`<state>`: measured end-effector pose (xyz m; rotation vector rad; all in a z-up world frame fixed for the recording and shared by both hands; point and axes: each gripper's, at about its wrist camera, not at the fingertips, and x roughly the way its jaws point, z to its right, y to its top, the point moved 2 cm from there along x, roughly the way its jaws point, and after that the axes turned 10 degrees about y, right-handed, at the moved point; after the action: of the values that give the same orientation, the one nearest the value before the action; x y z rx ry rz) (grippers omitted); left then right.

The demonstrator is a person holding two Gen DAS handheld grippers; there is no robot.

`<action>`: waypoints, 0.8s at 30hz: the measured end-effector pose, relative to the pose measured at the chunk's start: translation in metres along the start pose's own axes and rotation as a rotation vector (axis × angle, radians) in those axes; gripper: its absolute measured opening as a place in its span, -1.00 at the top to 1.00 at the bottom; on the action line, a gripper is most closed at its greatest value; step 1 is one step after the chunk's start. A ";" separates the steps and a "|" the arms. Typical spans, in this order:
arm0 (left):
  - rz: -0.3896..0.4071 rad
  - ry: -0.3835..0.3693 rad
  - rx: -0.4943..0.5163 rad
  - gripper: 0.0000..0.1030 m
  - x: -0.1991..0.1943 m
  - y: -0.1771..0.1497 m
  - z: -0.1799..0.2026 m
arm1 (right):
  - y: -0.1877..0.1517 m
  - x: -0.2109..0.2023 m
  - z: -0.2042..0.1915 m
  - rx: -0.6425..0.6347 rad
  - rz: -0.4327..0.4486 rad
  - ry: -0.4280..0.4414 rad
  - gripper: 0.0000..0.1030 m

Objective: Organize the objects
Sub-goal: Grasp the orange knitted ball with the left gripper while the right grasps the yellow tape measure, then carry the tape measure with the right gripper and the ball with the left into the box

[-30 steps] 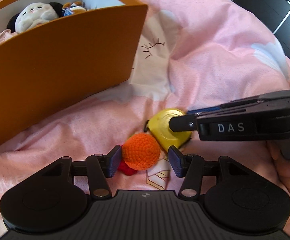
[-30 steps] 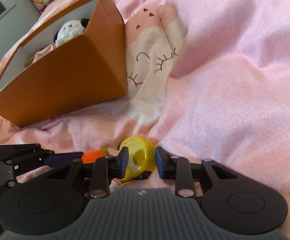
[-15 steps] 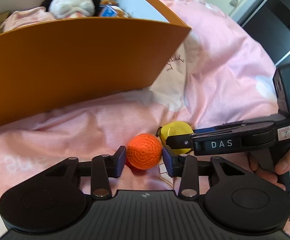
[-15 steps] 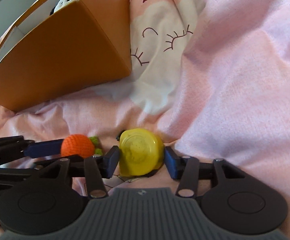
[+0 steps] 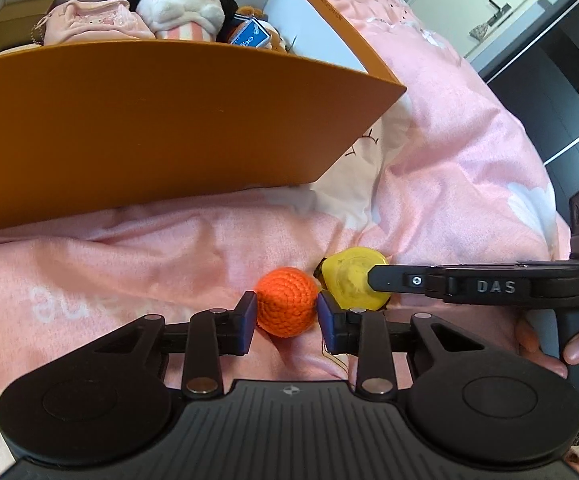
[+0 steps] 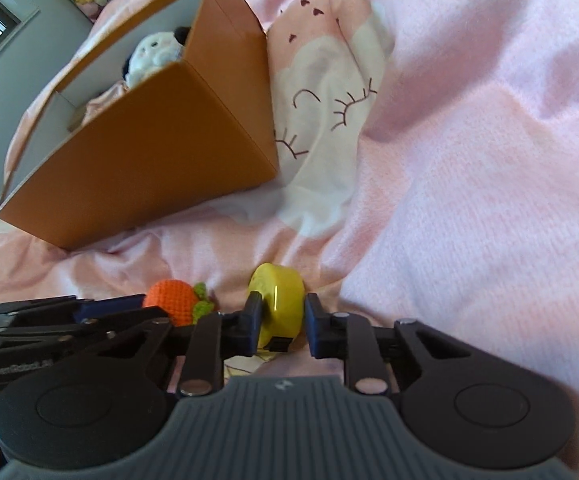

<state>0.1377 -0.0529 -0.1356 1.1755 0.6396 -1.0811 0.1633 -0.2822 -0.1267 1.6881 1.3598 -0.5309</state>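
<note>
My left gripper [image 5: 287, 316] is shut on an orange crocheted ball [image 5: 287, 306] with green leaves, held just above the pink blanket. The ball also shows in the right wrist view [image 6: 173, 300]. My right gripper [image 6: 279, 320] is shut on a yellow round tape measure [image 6: 279, 304], turned on edge and lifted; it also shows in the left wrist view [image 5: 349, 284], right of the ball. An open orange cardboard box [image 5: 169, 132] stands behind both; it also shows in the right wrist view [image 6: 149, 168].
The box holds a white plush toy [image 5: 181, 4], a pink cloth item [image 5: 93, 24] and a small toy with a blue tag [image 5: 253, 36]. The pink blanket [image 6: 469, 160] with a white cloud-face print [image 6: 329, 100] covers the bed. Dark furniture [image 5: 549, 60] stands far right.
Both grippers have closed on their objects and lifted them. The tape measure turned from flat to on edge. Both views have moved nearer the box and higher.
</note>
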 end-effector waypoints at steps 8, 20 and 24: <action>0.053 -0.048 -0.062 0.35 -0.027 0.005 -0.011 | 0.009 -0.033 -0.028 -0.054 0.061 0.057 0.56; 0.299 -0.127 -0.109 0.83 -0.112 0.044 -0.012 | 0.053 -0.092 -0.094 -0.242 0.220 0.128 0.57; 0.354 -0.093 -0.125 0.83 -0.118 0.073 -0.016 | 0.077 -0.096 -0.108 -0.281 0.266 0.123 0.58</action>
<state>0.1605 0.0012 -0.0095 1.0747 0.4004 -0.7792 0.1850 -0.2474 0.0318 1.6533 1.2058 -0.0791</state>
